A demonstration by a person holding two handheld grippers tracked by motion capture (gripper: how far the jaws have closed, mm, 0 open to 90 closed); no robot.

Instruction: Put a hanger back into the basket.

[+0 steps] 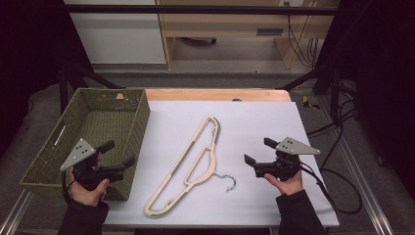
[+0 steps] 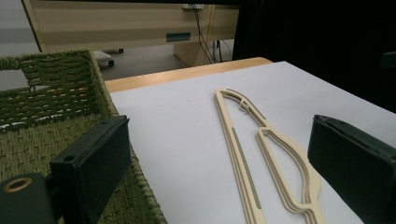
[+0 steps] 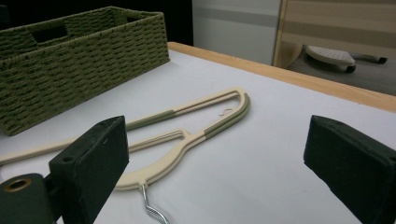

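Observation:
A cream hanger [image 1: 193,161] with olive strips and a metal hook [image 1: 228,181] lies slantwise on the white table cover [image 1: 254,117]; its edges look layered, as if more than one were stacked. My left gripper [image 1: 117,153] hovers over the near right corner of the green woven basket [image 1: 93,122], open, with nothing between its fingers. My right gripper [image 1: 259,151] is held to the right of the hanger, open and empty, pointing left toward it. The left gripper view has the hanger [image 2: 232,140] lying ahead between the jaws. In the right gripper view the hanger [image 3: 205,133] and hook [image 3: 149,205] lie ahead.
The basket [image 2: 56,93] [image 3: 84,51] takes up the table's left side and holds nothing that I can see. A wooden table edge [image 1: 215,94] runs along the back. Cables trail from both grippers; more cables hang off the right side of the table.

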